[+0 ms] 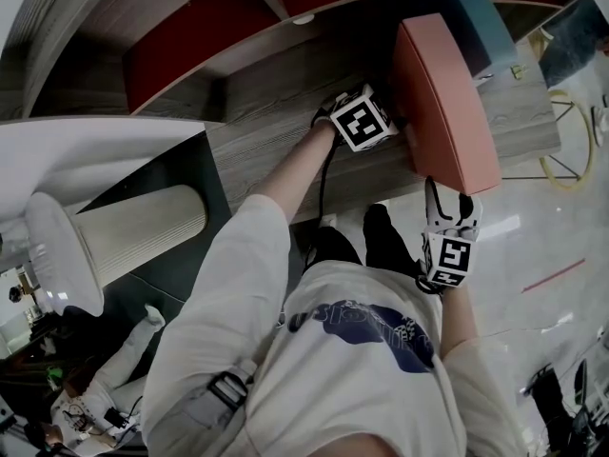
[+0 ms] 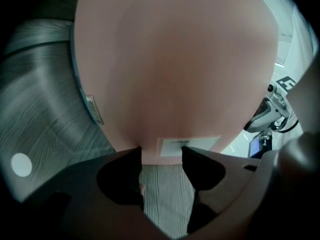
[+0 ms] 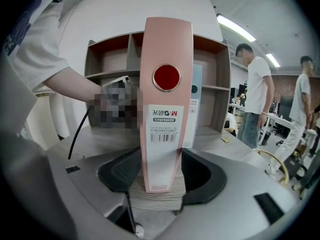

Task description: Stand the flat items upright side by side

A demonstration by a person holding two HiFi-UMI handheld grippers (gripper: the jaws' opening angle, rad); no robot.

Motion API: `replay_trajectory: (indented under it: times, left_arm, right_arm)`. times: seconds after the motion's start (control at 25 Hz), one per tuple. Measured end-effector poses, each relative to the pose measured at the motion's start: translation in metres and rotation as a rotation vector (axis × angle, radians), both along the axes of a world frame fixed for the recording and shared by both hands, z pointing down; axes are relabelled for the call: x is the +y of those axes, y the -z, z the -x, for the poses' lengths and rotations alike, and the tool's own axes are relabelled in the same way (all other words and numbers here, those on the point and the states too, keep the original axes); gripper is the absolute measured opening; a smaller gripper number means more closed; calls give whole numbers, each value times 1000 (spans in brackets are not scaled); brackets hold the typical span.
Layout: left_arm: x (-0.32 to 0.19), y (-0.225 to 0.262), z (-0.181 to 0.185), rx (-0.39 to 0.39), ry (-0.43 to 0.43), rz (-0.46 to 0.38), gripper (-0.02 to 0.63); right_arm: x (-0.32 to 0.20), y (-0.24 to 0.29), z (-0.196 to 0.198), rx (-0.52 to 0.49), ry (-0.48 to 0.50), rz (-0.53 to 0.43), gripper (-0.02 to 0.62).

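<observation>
Pink binder (image 3: pixel 166 109) upright on worktop (image 1: pixel 285 112), upper right in head view, just beside blue binder (image 3: pixel 196 104). R gripper (image 3: pixel 160 171) jaws clamp spine near base, prob. keeping it vertical. L gripper (image 2: pixel 161 154) jaws apart, tips at broad face, likely steadying.

You're in an open office or lab: ceiling strip lights (image 3: pixel 240 30), desks (image 3: pixel 274 117) behind standing people (image 3: pixel 258 79), a wooden shelf unit (image 3: pixel 107 59), and a pink file box (image 3: pixel 166 134).
</observation>
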State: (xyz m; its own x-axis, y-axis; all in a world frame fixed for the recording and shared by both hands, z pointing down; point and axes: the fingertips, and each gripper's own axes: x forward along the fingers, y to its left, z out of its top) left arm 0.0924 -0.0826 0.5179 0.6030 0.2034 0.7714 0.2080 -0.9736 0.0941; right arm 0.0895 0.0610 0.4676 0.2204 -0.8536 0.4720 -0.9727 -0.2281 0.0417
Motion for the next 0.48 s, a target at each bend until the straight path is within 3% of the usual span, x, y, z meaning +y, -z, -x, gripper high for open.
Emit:
replay_trajectory:
  times: [0.28,0.48]
  left_arm:
    - [11,5,3,12,-45,46,259]
    - [12,6,3,21,-79,14,259]
  right_arm:
    - [-6,-1,-4,9,-14,1,249]
    - [-14,-2,-6,6,-25,-3,249]
